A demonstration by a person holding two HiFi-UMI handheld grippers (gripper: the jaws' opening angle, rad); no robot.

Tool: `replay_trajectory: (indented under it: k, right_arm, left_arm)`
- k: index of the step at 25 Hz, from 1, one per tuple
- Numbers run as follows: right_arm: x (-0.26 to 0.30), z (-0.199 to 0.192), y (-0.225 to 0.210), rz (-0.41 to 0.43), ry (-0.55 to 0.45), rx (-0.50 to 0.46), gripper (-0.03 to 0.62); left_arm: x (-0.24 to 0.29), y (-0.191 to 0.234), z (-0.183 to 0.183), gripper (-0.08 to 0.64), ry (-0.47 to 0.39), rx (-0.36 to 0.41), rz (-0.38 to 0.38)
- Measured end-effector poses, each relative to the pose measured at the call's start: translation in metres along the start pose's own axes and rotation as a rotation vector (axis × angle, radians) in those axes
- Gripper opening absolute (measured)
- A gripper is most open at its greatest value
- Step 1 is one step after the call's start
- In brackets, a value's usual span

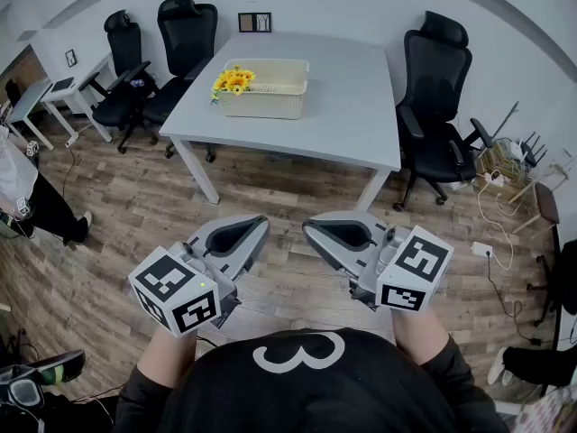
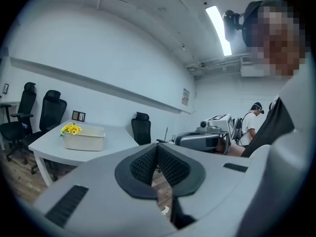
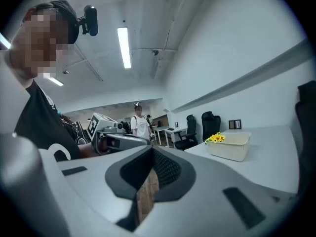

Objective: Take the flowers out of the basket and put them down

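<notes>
I hold both at 6 o'clock, near level, pointing to 12. Left claw (image 1: 255, 230) closed, empty; right claw (image 1: 315, 230) closed, empty. Yellow flowers (image 1: 233, 81) in cream basket (image 1: 275, 99) on white worktop (image 1: 352, 106), 12 o'clock, well apart.

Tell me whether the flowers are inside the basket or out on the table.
Inside. The yellow flowers sit at one end of the cream basket, blooms poking over its rim; none lie on the table.

Left tongs (image 1: 262, 221), right tongs (image 1: 306, 225) closed
</notes>
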State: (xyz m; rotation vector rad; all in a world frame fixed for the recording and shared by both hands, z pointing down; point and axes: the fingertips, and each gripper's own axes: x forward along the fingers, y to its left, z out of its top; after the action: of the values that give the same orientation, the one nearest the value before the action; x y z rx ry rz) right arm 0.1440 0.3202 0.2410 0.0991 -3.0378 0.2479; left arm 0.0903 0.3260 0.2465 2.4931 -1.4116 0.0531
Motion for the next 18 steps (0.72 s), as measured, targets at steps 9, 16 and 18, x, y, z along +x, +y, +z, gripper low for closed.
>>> replay_trajectory:
  k: [9,16,18]
  right_arm:
    - [0.001,-0.007,-0.02,0.012,0.006,0.018,0.008]
    - [0.001,-0.007,-0.036,0.035,0.006,0.068,0.008]
    - [-0.001,-0.006,-0.038,0.045,0.007,0.052,0.008]
  left_arm:
    - [0.019,0.009,-0.003,0.009,0.002,0.008,0.012]
    - [0.033,0.013,-0.001,0.009,0.001,-0.01,0.031]
    - [0.037,0.011,0.0,0.009,-0.003,-0.005,0.029]
